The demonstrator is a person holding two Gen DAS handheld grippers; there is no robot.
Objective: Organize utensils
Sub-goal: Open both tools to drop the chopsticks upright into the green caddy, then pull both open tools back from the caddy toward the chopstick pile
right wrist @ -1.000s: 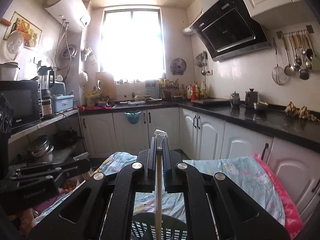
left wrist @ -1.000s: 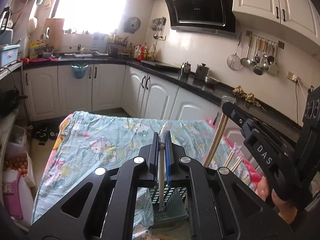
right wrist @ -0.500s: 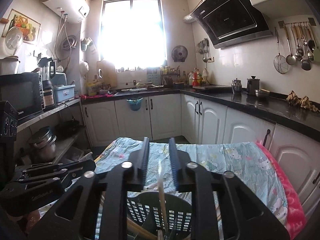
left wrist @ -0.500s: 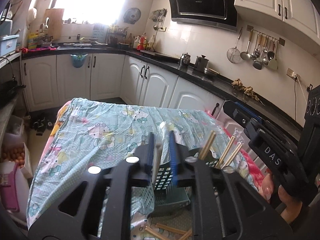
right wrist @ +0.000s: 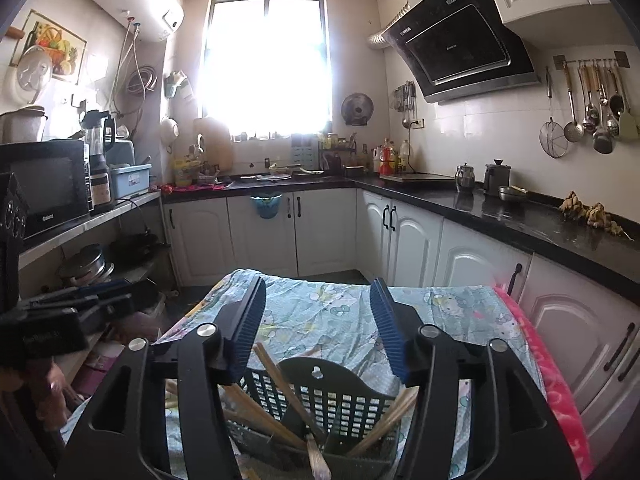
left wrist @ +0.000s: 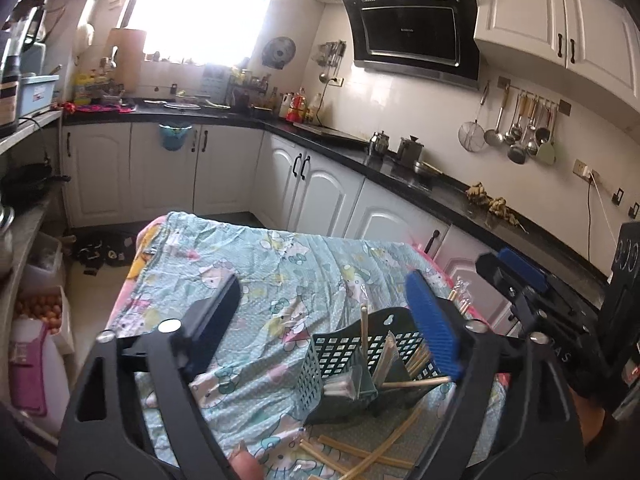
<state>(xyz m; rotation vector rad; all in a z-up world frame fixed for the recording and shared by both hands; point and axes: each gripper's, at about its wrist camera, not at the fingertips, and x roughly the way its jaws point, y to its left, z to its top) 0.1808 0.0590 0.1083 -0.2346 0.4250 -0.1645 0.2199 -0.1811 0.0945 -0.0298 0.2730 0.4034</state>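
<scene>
A dark green slotted utensil basket (left wrist: 352,376) stands on the cartoon-print tablecloth (left wrist: 248,264). Several wooden chopsticks (left wrist: 364,328) stand and lean inside it. My left gripper (left wrist: 320,304) is open and empty, hovering just above and behind the basket. Loose chopsticks (left wrist: 360,456) lie crossed on the cloth in front of the basket. In the right wrist view the basket (right wrist: 320,396) sits right under my open, empty right gripper (right wrist: 318,316), with chopsticks (right wrist: 280,376) leaning in it. The right gripper also shows at the right of the left wrist view (left wrist: 520,276).
White cabinets under a black counter (right wrist: 500,208) run along the back and right. A shelf with a microwave (right wrist: 44,184) and pots stands at the left. A pink cloth edge (right wrist: 552,384) marks the table's right side.
Both grippers opened wide and let go of the chopsticks they held, which now stand in the basket. Both views dropped lower toward the basket.
</scene>
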